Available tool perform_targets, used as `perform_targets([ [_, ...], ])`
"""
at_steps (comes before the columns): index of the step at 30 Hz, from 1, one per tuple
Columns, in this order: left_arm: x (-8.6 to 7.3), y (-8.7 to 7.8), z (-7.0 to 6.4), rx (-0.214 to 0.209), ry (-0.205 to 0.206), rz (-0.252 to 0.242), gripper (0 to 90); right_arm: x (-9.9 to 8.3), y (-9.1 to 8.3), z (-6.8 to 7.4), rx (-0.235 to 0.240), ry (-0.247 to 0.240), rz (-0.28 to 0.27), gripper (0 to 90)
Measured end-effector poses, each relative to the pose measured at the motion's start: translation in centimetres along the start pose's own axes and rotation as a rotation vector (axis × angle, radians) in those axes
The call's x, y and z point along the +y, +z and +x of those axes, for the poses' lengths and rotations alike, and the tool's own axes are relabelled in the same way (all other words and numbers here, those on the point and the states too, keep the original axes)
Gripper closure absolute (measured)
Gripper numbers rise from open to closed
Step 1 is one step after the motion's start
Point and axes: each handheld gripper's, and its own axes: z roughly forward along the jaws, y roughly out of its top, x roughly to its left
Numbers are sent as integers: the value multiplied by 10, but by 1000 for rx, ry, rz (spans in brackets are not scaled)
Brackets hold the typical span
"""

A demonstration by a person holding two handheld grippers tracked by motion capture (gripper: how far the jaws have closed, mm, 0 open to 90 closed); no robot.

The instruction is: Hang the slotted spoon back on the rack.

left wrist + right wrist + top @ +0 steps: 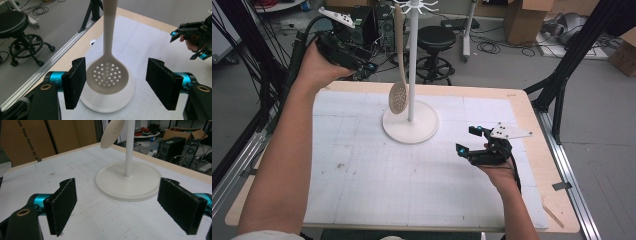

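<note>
Looking down from the high view, I hold my left gripper (343,47) raised beyond the far left corner of the desk (422,200), aimed at the slotted spoon (398,95) that hangs from the white utensil stand (411,120). The stand's round base sits near the middle of the far edge. My right gripper (472,142) hovers low over the right side, jaws spread, grasping nothing.

Through the left gripper view, the spoon's perforated bowl (107,75) hangs between my two black pads (75,85), which stand wide apart; the left pad looks just beside the bowl's rim, though I cannot tell if it touches. I judge this either a reach to take the spoon off its hook or a release after hanging it; taking it would mean closing on the bowl or handle and lifting.

From the right gripper view, my jaws gape empty over the desk mat, with the stand's base (128,183) well ahead.
</note>
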Motion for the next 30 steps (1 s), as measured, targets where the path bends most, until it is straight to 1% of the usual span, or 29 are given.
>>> perform_targets([
  [1, -2, -1, -1, -5, -4, 7, 317, 0, 0, 0, 0, -1, 0, 147],
  [2, -4, -1, -3, -1, -4, 14, 299, 0, 0, -1, 0, -3, -2, 147],
  [3, -7, -2, -6, -1, 3, 8, 279, 0, 0, 0, -2, 0, 0, 147],
  [4, -9, -3, -7, -13, 2, -11, 264, 0, 0, 0, -1, -2, 0, 147],
  [5, -13, -4, -9, -21, 6, -19, 264, 0, 0, 0, -1, -2, 0, 147],
  [7, -19, -6, -13, -19, 9, -17, 254, 0, 0, 0, -2, -1, -1, 147],
  [8, -27, -7, -16, -24, 4, -40, 223, 0, 0, 0, -2, 1, 2, 147],
  [9, -27, -7, -16, -24, 4, -40, 215, 0, 0, 0, -3, -1, 1, 147],
  [10, -32, -8, -18, -20, 5, -41, 215, 0, 0, 0, -3, -1, 1, 147],
  [11, -37, -9, -20, -17, 7, -47, 206, 0, 0, 0, -2, -1, 3, 147],
  [12, -47, -9, -22, -24, 4, -50, 193, 0, 0, 0, -1, -2, 0, 147],
  [13, -47, -9, -22, -24, 4, -50, 186, 0, -1, 0, -2, 1, 0, 147],
  [15, -58, -10, -24, -14, -1, -55, 174, 0, -1, 0, -3, 0, 0, 147],
  [16, -63, -10, -25, -14, -5, -60, 156, 0, -1, 0, -2, -1, 0, 147],
  [17, -68, -11, -26, -15, -12, -69, 156, 0, -1, 0, -3, 1, 1, 147],
  [18, -77, -11, -28, -16, -15, -79, 135, 0, 0, 0, -4, -3, -1, 147],
  [19, -77, -11, -28, -16, -15, -79, 130, 0, 0, 0, -4, -3, -1, 147],
  [20, -85, -9, -31, -22, -21, -91, 121, 0, 0, 0, -2, 0, 1, 147],
  [21, -85, -9, -31, -22, -21, -91, 116, 0, 0, 0, -2, 0, 1, 147],
  [22, -89, -9, -33, -23, -17, -93, 116, 0, 0, 0, -4, -5, 2, 147],
  [23, -93, -7, -35, -29, -16, -97, 105, 0, 0, 0, -4, 1, 5, 147],
  [25, -101, -5, -40, -37, -12, -104, 80, -1, 0, -1, -6, -2, 1, 147],
  [26, -110, -2, -44, -51, -8, -109, 70, -1, 0, -1, -7, 1, 4, 147],
  [27, -110, -2, -44, -51, -8, -109, 69, -1, 0, -1, -7, 1, 4, 147],
  [29, -119, 1, -48, -57, -6, -112, 68, -1, -1, -1, -6, 5, 5, 147],
  [30, -124, 3, -49, -61, -12, -117, 66, -1, -1, -1, -6, 6, 5, 147],
])
